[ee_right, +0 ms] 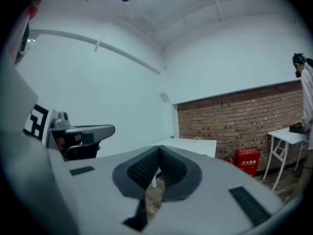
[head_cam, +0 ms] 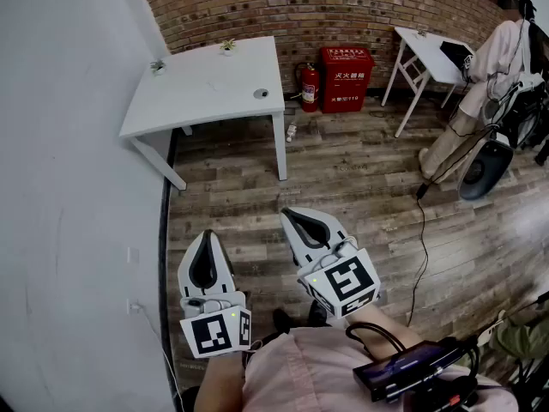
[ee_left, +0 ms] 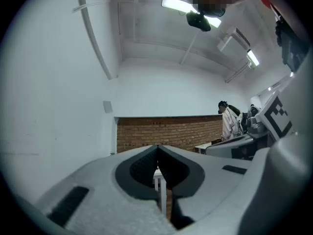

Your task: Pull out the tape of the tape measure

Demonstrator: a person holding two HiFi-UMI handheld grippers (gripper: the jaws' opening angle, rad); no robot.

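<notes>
Left gripper: the person is holding it low at the left of the head view; in the left gripper view its jaws are lying pressed together at the tips, gripping nothing.
Right gripper: it is hanging just beside the left one, reaching slightly further forward; in its own view its jaws are likewise meeting at the tips, with nothing between them.
Marker cubes: one is sitting at the rear of each gripper, left and right, both facing up towards the head camera.
Wooden floor: it is lying below both grippers, which are touching nothing.
White table: it is standing ahead of the grippers, well apart from them, against the white wall.
Small round grey object: it is resting on the white table near its right edge; it is looking like the tape measure, though it is too small to be sure.
Two small plants: one is sitting at the table's far edge, the other at its left edge.
Fire extinguisher: it is standing on the floor beside a red box, against the brick wall.
Second white table: it is standing at the right, with a seated person beside it.
</notes>
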